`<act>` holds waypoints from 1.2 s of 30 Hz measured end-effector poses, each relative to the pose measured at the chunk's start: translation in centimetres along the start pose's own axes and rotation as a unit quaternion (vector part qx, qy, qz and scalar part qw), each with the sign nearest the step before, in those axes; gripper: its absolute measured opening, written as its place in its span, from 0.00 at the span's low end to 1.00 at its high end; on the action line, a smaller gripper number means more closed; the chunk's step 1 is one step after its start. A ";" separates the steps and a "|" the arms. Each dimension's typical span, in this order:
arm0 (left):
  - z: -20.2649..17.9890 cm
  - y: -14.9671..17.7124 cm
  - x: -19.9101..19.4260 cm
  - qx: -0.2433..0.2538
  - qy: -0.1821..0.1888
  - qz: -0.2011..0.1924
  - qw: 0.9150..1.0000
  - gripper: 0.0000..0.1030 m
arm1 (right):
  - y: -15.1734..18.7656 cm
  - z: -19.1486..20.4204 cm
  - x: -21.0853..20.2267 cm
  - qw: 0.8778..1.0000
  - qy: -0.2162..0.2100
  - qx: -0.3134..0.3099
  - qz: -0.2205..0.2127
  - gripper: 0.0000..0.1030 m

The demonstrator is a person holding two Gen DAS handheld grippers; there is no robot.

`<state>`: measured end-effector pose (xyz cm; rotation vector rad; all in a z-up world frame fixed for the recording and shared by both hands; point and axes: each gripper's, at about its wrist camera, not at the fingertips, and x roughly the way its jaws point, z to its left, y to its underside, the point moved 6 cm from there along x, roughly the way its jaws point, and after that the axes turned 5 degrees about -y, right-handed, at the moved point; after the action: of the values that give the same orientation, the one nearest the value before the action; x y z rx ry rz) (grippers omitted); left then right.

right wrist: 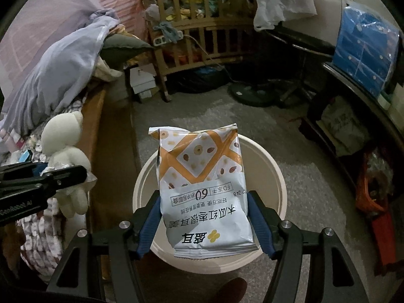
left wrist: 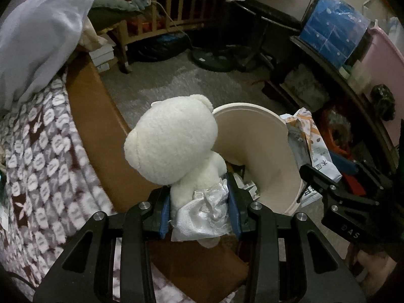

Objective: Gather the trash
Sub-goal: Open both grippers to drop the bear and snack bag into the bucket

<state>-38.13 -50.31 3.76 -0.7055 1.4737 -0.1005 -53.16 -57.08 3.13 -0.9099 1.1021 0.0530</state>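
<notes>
Dim bedroom, floor view. Largest item near me is the bed with the brown-and-white patterned blanket (left wrist: 43, 156) along the left, its brown wooden side rail (left wrist: 101, 136) facing the grey carpet (right wrist: 310, 176).

On the carpet just right of the bed I see the round cream plastic waste bin (right wrist: 275, 176), mouth up. In the left wrist view it sits directly behind the toy, with other paper packaging visible inside it.

The white plush bear in a shiny silver skirt (left wrist: 174, 141) is clamped at its lower body by my left gripper (left wrist: 199, 212); both blue pads press into the fabric. The bear is head-up, held between the bed rail and the bin. In the right wrist view it shows at far left, against the bed edge.

The white-and-orange printed snack bag (right wrist: 202, 184) stands upright between the blue pads (right wrist: 257, 222) of my right gripper (right wrist: 204, 222), directly over the bin mouth. The bag's sides meet both pads at its lower half, so I log it as gripped.

Far side: wooden slatted cot (right wrist: 197, 25), blue wrapped pack (right wrist: 363, 50) on the right-hand shelf.
</notes>
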 end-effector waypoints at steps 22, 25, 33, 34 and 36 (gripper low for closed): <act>-1.7 -0.4 3.4 0.000 0.015 0.020 1.000 0.34 | 0.5 -2.2 2.0 0.999 0.013 0.029 0.026 0.64; -1.9 -0.5 3.7 -0.001 0.022 0.020 1.000 0.35 | 0.5 -2.3 2.0 0.999 0.015 0.030 0.026 0.65; -2.2 -0.6 3.5 -0.017 0.058 0.018 0.998 0.44 | 0.3 -2.7 2.2 0.998 0.024 0.044 0.025 0.76; -2.1 -0.6 3.5 -0.019 0.060 0.019 0.998 0.46 | 0.3 -2.8 2.2 0.998 0.025 0.045 0.025 0.76; -2.0 -0.6 3.3 -0.022 0.063 0.018 0.998 0.48 | 0.3 -2.8 2.1 0.998 0.024 0.049 0.023 0.76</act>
<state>-39.33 -53.05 1.29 -0.7180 1.6123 -0.0855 -54.34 -59.58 0.90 -0.8010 1.1604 0.0157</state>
